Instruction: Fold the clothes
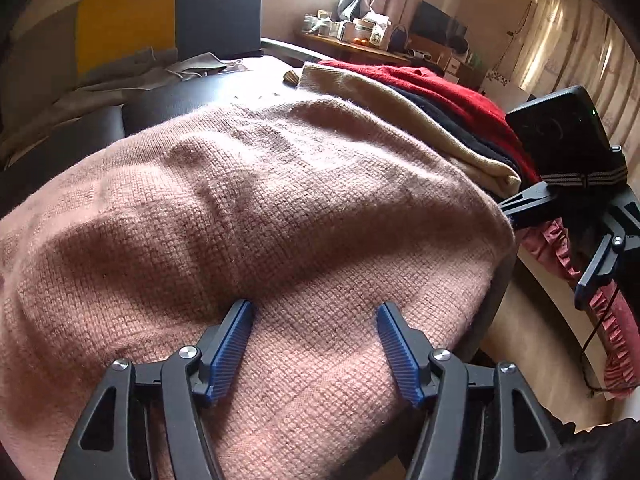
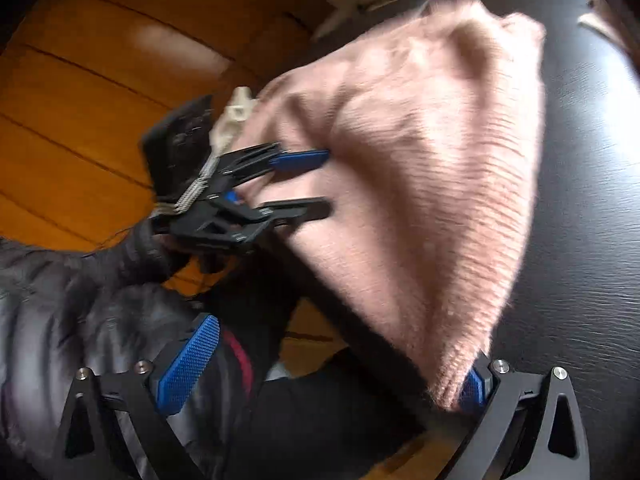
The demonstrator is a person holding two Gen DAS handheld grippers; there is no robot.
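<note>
Left tool (image 1: 316,320) (spread) over sweater (image 1: 256,208)

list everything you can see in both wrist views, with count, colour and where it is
pink sweater: 1, dusty pink knit, spread over the table's near end
folded clothes: a stack, beige, navy and red, behind the sweater on the right
table: 1, black, under the clothes
cushion: 1, yellow, far left
floor: orange wood, below the table edge
left gripper: 1, black with blue pads, open over the sweater
right gripper: 1, black with blue pads, open at the sweater's edge
</note>
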